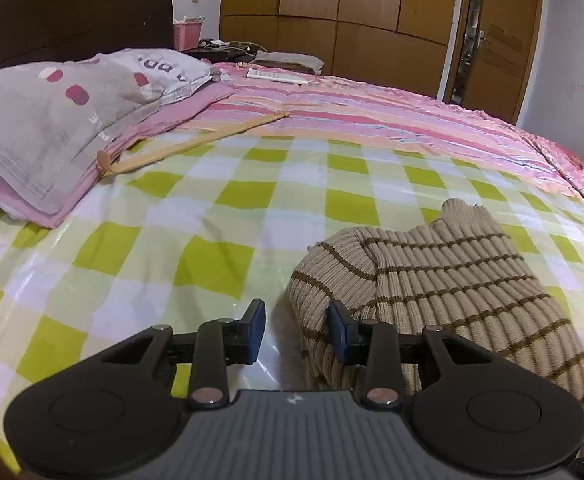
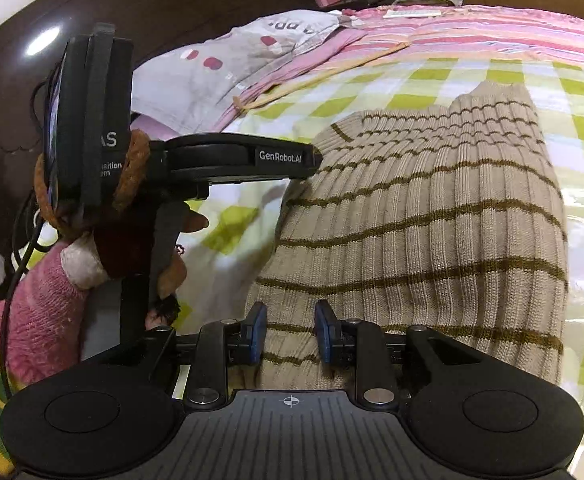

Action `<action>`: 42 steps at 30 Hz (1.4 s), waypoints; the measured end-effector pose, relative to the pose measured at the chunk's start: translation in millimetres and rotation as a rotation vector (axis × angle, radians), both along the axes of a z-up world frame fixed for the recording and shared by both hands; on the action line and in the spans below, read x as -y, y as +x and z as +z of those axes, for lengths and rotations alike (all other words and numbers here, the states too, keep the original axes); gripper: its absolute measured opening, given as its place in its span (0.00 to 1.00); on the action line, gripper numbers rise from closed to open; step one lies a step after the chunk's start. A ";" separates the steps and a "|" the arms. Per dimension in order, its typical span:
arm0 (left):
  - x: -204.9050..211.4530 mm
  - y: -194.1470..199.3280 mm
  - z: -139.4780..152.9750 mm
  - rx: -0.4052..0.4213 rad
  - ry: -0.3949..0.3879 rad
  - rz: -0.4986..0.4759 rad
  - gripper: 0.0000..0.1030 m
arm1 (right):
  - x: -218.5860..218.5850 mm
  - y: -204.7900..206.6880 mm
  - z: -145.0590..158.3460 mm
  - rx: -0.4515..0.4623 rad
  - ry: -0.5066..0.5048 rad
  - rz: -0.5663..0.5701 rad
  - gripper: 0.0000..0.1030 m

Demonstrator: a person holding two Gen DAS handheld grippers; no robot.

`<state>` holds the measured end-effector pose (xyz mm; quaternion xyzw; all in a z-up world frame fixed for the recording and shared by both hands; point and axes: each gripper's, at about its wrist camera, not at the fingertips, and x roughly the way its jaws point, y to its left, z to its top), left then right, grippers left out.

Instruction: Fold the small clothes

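Note:
A beige ribbed knit garment with thin brown stripes lies folded in a bundle on the green and white checked sheet. My left gripper is open at the garment's left edge; cloth lies between and beside its blue pads without being clamped. In the right wrist view the same garment fills the middle. My right gripper is open over its near edge, with cloth between the blue pads. The left gripper's body shows at the garment's left side, held by a hand in a pink glove.
A grey pillow with red dots lies on a pink one at the left. A wooden stick lies beyond the checked sheet. A pink striped quilt covers the far bed. A dark headboard and wooden wardrobes stand behind.

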<state>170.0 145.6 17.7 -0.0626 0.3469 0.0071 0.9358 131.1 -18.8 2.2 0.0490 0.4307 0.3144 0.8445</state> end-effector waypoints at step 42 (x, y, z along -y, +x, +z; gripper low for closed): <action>50.6 -123.9 5.7 -0.093 0.060 -0.071 0.46 | 67.2 -75.2 31.8 0.100 -0.130 -0.291 0.29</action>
